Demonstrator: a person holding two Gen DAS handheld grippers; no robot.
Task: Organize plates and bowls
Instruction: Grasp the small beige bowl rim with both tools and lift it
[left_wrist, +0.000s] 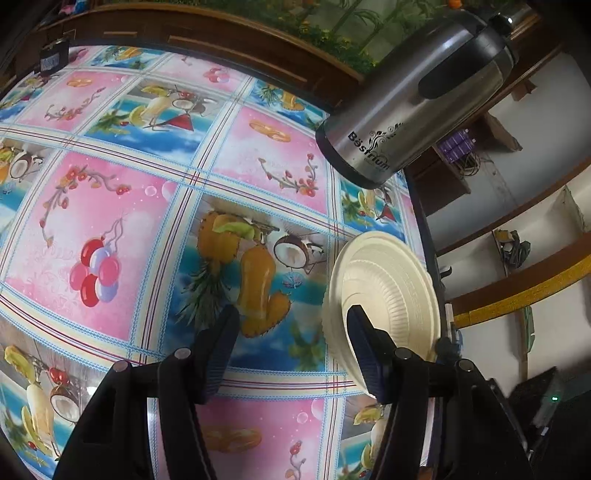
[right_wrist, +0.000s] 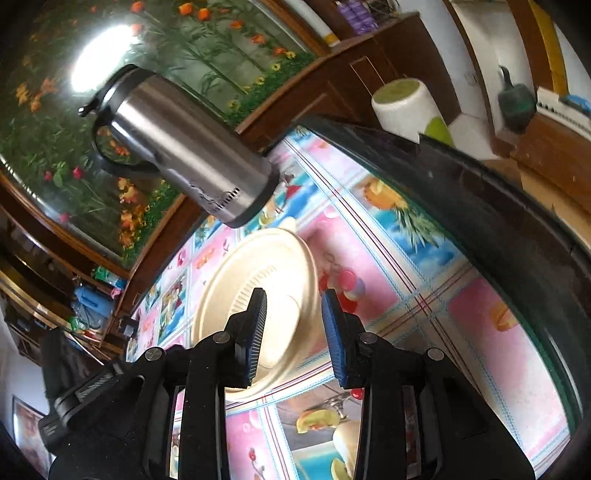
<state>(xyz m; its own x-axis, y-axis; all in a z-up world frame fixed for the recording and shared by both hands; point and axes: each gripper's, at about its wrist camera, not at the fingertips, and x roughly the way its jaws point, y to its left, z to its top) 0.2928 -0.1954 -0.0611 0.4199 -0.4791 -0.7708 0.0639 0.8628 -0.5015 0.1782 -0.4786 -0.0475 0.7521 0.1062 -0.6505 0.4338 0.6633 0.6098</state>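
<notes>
The cream-coloured round ribbed disposable plates (right_wrist: 255, 280), a nested stack, lie flat and face-up near the edge of the fruit-patterned surface (left_wrist: 110, 206); round, they show no long axis. A brushed-steel jug with black handle (right_wrist: 184, 147) stands just behind them. The left gripper (left_wrist: 291, 332) hangs wide and empty, its right finger over the stack's rim. The right gripper (right_wrist: 293, 317) is narrowly parted, holding nothing.

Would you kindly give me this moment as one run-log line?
left gripper: open, empty | right gripper: open, above plates | plates: stacked beside flask | tablecloth: otherwise bare nearby
</notes>
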